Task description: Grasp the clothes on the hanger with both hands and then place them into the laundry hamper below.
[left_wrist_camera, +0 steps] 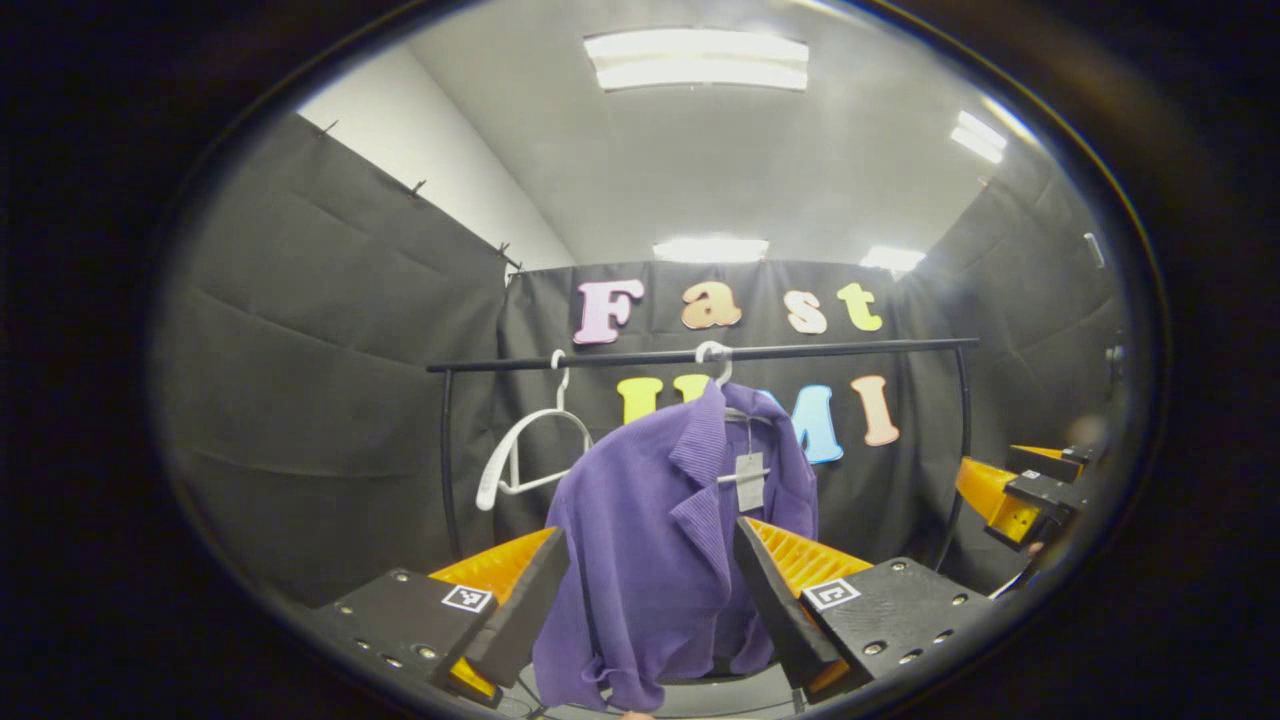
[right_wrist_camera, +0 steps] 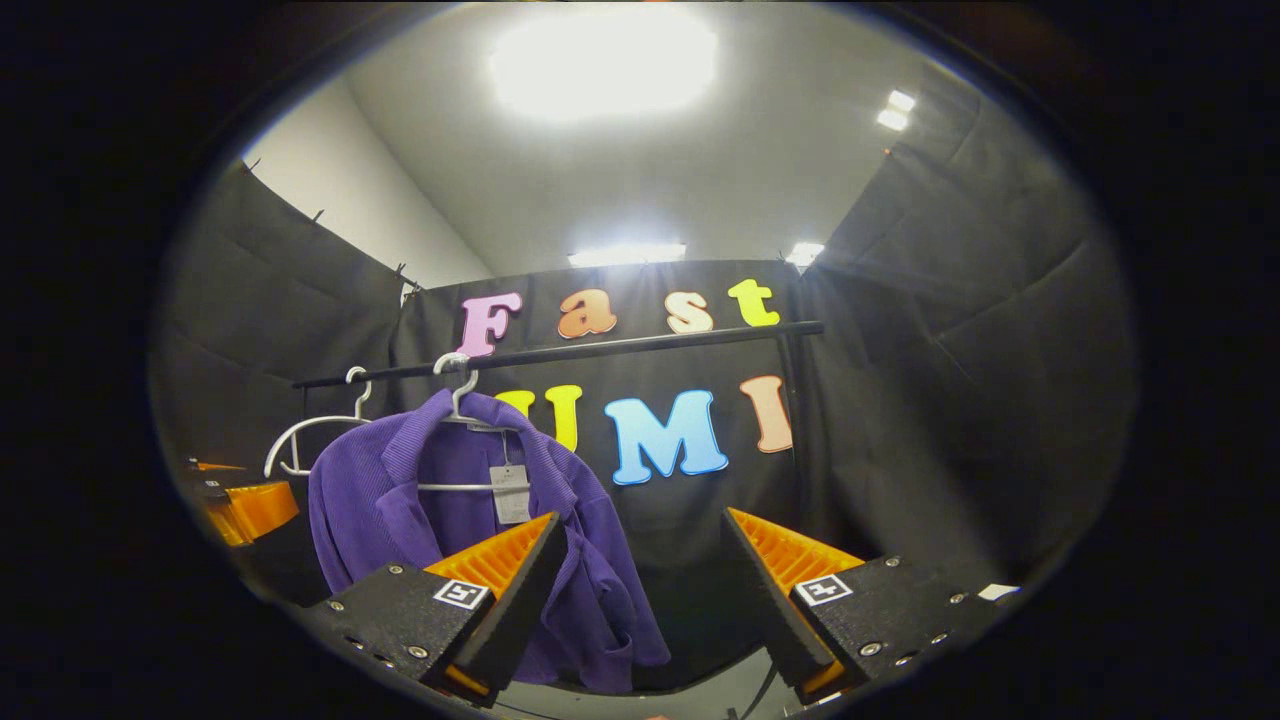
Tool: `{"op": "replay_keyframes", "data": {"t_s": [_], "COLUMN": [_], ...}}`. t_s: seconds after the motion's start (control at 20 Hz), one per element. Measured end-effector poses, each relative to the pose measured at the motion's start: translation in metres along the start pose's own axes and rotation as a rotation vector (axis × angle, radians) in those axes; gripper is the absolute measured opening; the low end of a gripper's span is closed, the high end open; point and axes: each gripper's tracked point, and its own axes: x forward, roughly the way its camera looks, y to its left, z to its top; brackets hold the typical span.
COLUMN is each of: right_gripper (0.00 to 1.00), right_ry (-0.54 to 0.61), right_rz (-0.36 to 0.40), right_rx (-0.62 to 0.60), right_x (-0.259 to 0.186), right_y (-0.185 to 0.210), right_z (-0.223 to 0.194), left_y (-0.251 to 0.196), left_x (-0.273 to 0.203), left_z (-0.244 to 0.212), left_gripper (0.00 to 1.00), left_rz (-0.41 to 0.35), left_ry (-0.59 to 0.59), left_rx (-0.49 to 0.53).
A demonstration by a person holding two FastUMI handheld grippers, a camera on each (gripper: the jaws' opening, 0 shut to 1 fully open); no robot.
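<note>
In the left gripper view, the left gripper is standing wide apart with nothing between its two fingers. Each finger is carrying a small square black-and-white marker; no words can be read on them. Just past the fingers, the purple shirt is hanging in the gap, not touched by either finger. It is sagging off one side of its hanger, with the collar up near the hook. A small pale tag is dangling at the neck; its writing is too small to read. Off to the side, the right gripper is showing, well apart from the shirt.

In the right gripper view, the right gripper is also spread wide, gripping nothing. The shirt is sitting off to one side here, partly behind one finger. The left gripper is peeking in at the edge, beside the shirt. Whether it is touching the cloth cannot be told.

Farther back, an empty white hanger is hanging beside the shirt's hanger. Both are hooking over a black rail, near the end of the rail that has the empty hanger. Behind the rail, the black booth wall is hanging. Above, ceiling lights are glowing.
</note>
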Motion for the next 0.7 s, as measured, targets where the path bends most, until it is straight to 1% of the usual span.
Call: {"op": "replay_keyframes", "data": {"t_s": [0.15,0.65,0.7], "right_gripper": [0.94,0.94,0.92], "right_ry": [-0.002,-0.015,-0.007], "right_rz": [0.025,0.162,0.179], "right_rx": [-0.002,0.046,0.056], "right_x": [0.027,0.091,0.097], "right_y": [0.007,0.040,0.044], "right_z": [-0.004,-0.015,-0.018], "left_y": [-0.009,-0.033,-0.033], "left_x": [0.015,0.062,0.065], "left_z": [0.001,-0.021,-0.022], "left_gripper": [1.00,1.00,1.00], "left_rz": [0.020,0.071,0.080], "left_ry": [-0.008,0.004,0.004], "left_rx": [-0.003,0.017,0.025]}}
